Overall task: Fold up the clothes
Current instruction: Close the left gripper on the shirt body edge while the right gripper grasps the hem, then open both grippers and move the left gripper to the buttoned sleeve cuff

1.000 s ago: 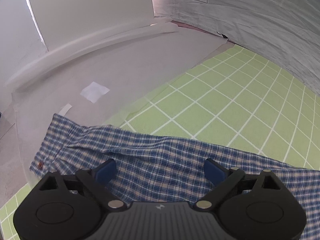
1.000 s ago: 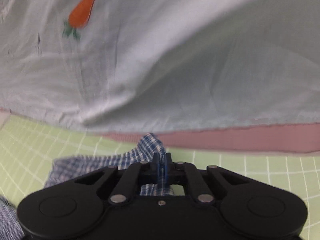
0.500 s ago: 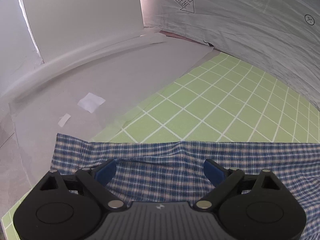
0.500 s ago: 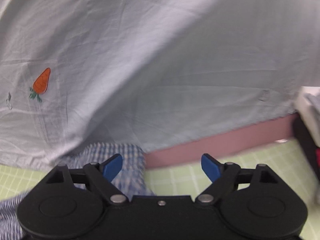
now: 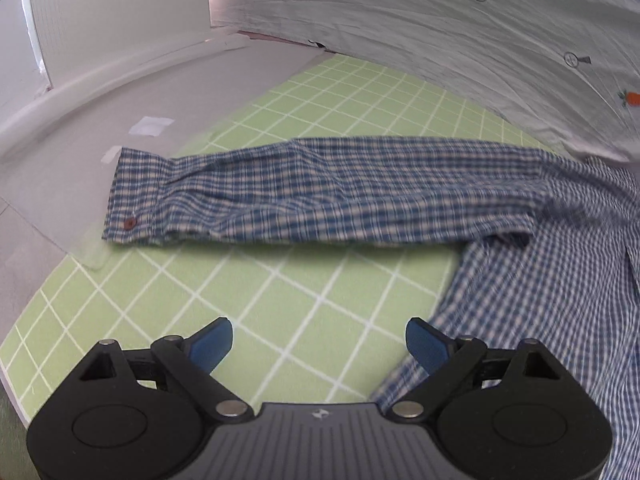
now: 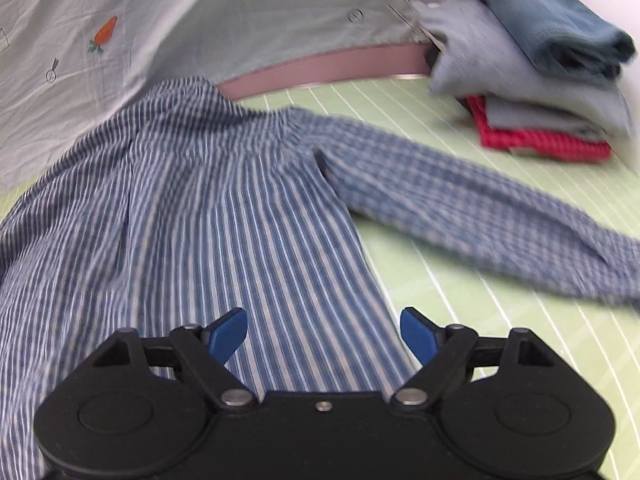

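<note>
The blue check shirt (image 6: 224, 208) lies flat on the green grid mat (image 5: 280, 292), sleeves out both ways. Left gripper (image 5: 318, 342) is wide open w/ nothing in it. Right gripper (image 6: 324, 334) is open too, closing a bit, over the shirt body, not pinching. A bad grab could bunch the cloth. Folded pile (image 6: 532, 68) sits far past the right jaw; pale sheet (image 5: 460, 40) hangs behind.

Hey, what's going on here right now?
A person with tongs in each hand is folding a blue plaid shirt spread on a green grid mat. Both sleeves lie stretched out sideways. The left tongs are open and empty; the right tongs are closing slightly above the shirt body, gripping nothing. Folded clothes are stacked nearby.
</note>
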A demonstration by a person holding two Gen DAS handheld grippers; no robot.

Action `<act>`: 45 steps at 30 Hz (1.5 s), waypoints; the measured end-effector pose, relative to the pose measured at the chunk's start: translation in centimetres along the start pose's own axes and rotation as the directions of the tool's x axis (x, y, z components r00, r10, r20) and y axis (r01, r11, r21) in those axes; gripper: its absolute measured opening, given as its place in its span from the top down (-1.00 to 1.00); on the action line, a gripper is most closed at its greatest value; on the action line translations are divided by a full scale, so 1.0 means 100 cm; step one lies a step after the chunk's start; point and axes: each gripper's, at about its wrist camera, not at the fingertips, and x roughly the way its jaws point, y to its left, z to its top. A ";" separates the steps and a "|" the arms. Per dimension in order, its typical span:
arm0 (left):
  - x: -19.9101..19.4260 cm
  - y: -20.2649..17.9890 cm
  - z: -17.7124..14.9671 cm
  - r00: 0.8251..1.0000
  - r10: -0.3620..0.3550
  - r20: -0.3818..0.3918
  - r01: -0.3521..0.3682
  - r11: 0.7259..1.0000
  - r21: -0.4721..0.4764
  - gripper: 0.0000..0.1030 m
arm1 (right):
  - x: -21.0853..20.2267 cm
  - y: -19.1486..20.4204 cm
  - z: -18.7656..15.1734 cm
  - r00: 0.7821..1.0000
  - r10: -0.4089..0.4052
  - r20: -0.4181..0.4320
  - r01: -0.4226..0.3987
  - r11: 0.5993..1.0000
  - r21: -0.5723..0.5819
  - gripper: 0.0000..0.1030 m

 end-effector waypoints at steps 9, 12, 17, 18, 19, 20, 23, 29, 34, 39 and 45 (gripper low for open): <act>-0.016 -0.002 -0.039 0.999 -0.030 -0.045 0.032 0.999 0.032 -0.47 | -0.023 -0.014 -0.039 0.999 0.004 -0.041 -0.005 1.000 -0.024 -0.61; -0.018 0.001 -0.047 0.996 -0.056 -0.063 0.058 0.998 0.020 -0.28 | -0.027 -0.017 -0.048 0.998 0.020 -0.058 -0.022 0.999 -0.034 -0.58; -0.021 0.003 -0.059 0.993 -0.085 -0.081 0.085 0.996 0.004 0.44 | -0.031 -0.020 -0.058 0.995 0.053 -0.080 -0.057 0.997 -0.054 -0.19; -0.021 0.003 -0.062 0.993 -0.082 -0.083 0.083 0.996 0.012 0.63 | -0.032 -0.020 -0.059 0.996 0.051 -0.078 -0.056 0.996 -0.066 -0.11; -0.022 0.003 -0.064 0.993 -0.083 -0.082 0.084 0.996 0.015 0.69 | -0.033 -0.020 -0.059 0.996 0.049 -0.077 -0.055 0.995 -0.079 0.02; -0.023 0.004 -0.067 0.993 -0.088 -0.079 0.089 0.996 0.012 0.79 | -0.034 -0.020 -0.060 0.996 0.047 -0.076 -0.054 0.994 -0.092 0.18; -0.027 0.006 -0.075 0.992 -0.103 -0.070 0.103 0.995 0.004 0.95 | -0.035 -0.024 -0.061 0.996 0.052 -0.073 -0.060 0.993 -0.101 0.65; -0.044 0.014 -0.092 0.991 -0.107 -0.080 0.105 0.994 -0.029 0.97 | -0.037 -0.029 -0.065 0.996 0.060 -0.064 -0.067 0.990 -0.121 0.93; -0.057 0.025 -0.114 0.990 -0.090 -0.110 0.082 0.993 -0.083 0.97 | -0.040 -0.033 -0.066 0.996 0.043 -0.073 -0.052 0.990 -0.130 0.94; -0.063 0.021 -0.121 0.992 -0.070 -0.108 0.060 0.994 -0.093 0.96 | -0.041 -0.037 -0.066 0.995 0.063 -0.079 -0.073 0.989 -0.131 0.94; -0.068 0.014 -0.122 0.996 -0.032 -0.086 0.022 0.993 -0.117 0.53 | -0.036 -0.039 -0.054 0.991 0.080 -0.104 -0.094 0.986 -0.138 0.82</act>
